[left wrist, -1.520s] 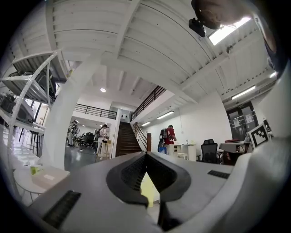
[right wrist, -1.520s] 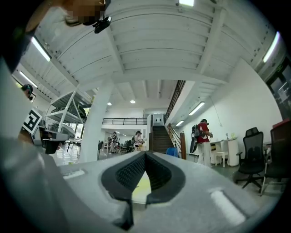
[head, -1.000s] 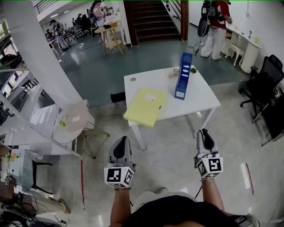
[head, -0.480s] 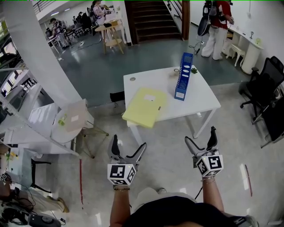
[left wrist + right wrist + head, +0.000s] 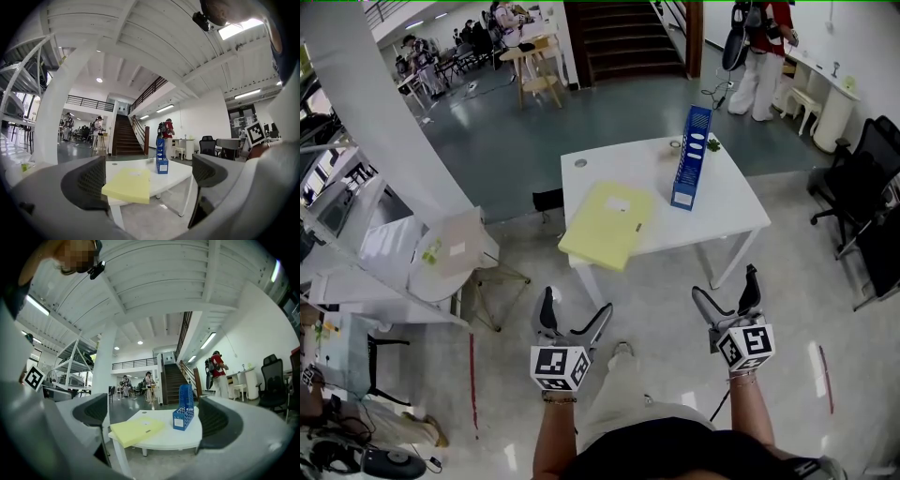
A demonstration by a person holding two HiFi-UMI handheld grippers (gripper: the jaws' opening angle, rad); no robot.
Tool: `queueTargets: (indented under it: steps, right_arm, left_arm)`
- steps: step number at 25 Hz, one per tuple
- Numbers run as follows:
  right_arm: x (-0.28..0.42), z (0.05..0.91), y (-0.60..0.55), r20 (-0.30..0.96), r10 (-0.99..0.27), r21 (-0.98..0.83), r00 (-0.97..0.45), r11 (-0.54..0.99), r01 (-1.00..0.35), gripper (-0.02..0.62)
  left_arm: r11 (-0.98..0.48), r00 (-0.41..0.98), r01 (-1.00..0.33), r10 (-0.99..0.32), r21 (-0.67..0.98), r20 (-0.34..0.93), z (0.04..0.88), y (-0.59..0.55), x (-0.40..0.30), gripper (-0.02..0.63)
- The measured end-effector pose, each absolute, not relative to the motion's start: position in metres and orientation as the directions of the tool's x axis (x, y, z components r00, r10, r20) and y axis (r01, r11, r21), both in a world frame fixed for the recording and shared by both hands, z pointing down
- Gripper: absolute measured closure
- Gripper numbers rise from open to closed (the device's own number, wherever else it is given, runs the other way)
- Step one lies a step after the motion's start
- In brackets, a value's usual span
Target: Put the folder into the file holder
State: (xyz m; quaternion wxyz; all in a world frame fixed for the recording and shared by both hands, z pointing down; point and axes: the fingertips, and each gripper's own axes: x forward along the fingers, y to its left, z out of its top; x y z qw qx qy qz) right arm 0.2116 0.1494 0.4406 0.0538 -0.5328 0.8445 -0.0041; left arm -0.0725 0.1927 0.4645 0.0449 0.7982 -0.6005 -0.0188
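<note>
**Not at the table yet: risks are the overhang and a light holder**

- Both grippers are well short of the table (image 5: 724,214). The left gripper (image 5: 577,302) and right gripper (image 5: 725,284) have just been opening; their fingers now stand wide apart with nothing between them.
- The yellow folder (image 5: 607,223) lies flat on the table's near left corner and hangs over the edge. That edge is likely the only easy pinch point. A bump on arrival, or a one-sided grab, could tip the folder to the floor.
- Gripped at one corner it may sag or fall open. I'd take it with both grippers.
- The blue file holder (image 5: 690,157) stands upright farther back, apart from the folder, and looks narrow and light. A folder fed in skewed could catch the rim and push the holder over or along the table.
- Pose: both forearms reach forward side by side from the body. The grippers point roughly level at the table, the folder between the fingers in both gripper views.
</note>
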Motion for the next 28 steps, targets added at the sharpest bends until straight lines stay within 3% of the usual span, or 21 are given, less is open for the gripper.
queueTargets:
  steps: [12, 28]
  right_arm:
    - [0.189, 0.437, 0.066, -0.092, -0.9, -0.044, -0.426, 0.431, -0.902, 0.009]
    - [0.151, 0.45, -0.087, -0.041, -0.92, -0.067, -0.389, 0.391, -0.918, 0.009]
  left_arm:
    - [-0.219, 0.223, -0.97, -0.975, 0.103, 0.025, 0.463, 0.112, -0.113, 0.043]
    - [-0.339, 0.339, -0.939, -0.941, 0.065, -0.011, 0.452, -0.046, -0.145, 0.044]
